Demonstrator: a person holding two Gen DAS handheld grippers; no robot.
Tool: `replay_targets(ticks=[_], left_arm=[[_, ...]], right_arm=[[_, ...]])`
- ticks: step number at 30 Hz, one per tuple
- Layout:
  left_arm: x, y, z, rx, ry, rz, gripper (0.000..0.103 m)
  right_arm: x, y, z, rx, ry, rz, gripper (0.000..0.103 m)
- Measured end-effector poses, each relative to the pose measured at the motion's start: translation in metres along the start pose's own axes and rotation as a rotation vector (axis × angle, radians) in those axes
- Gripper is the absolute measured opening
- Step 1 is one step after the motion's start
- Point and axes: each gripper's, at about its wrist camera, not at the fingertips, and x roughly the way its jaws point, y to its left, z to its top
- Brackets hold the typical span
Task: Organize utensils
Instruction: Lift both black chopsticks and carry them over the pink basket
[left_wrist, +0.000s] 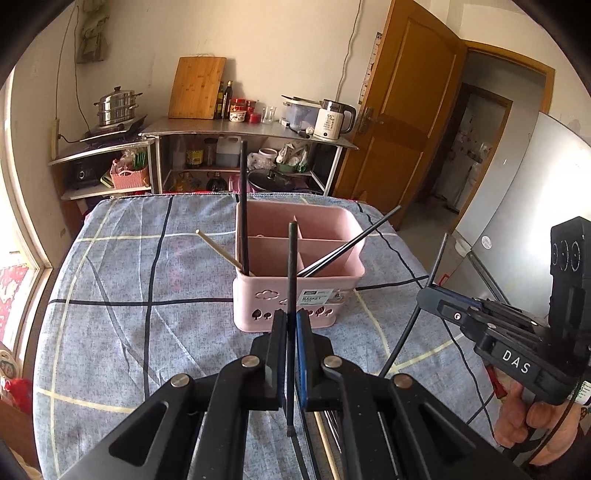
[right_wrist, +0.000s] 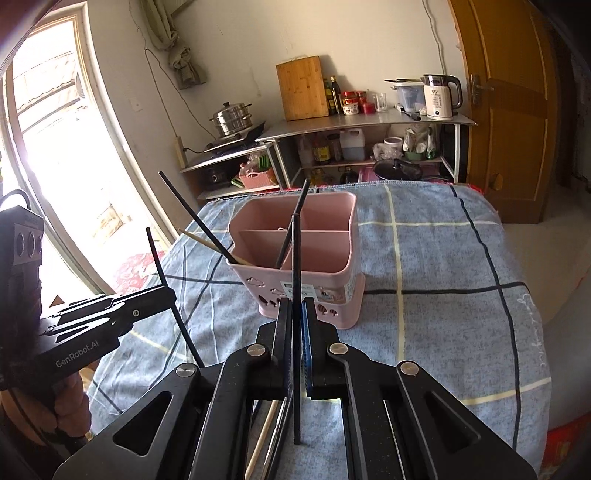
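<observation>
Before the pink basket (left_wrist: 295, 266), each tool (left_wrist: 290, 317) (right_wrist: 296, 306) clamps a black chopstick (left_wrist: 292, 295) (right_wrist: 296, 332).

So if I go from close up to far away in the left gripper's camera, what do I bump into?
The left gripper pinching a black chopstick → the pink basket on the blue checked cloth → the metal shelf → the wooden cutting board leaning on the wall.
</observation>
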Motion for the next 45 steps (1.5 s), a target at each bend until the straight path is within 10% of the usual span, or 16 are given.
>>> replay_targets(ticks=[27, 45], left_arm=[[-0.031, 0.001, -0.004, 0.004, -0.014, 0.002, 0.005], [-0.069, 0.008, 0.079, -0.028, -0.177, -0.014, 0.005]], right_arm=[[-0.036, 0.007, 0.002, -0.046, -0.065, 0.016, 0.005], [-0.043, 0.018, 0.06, -0.039, -0.186, 0.076, 0.005]])
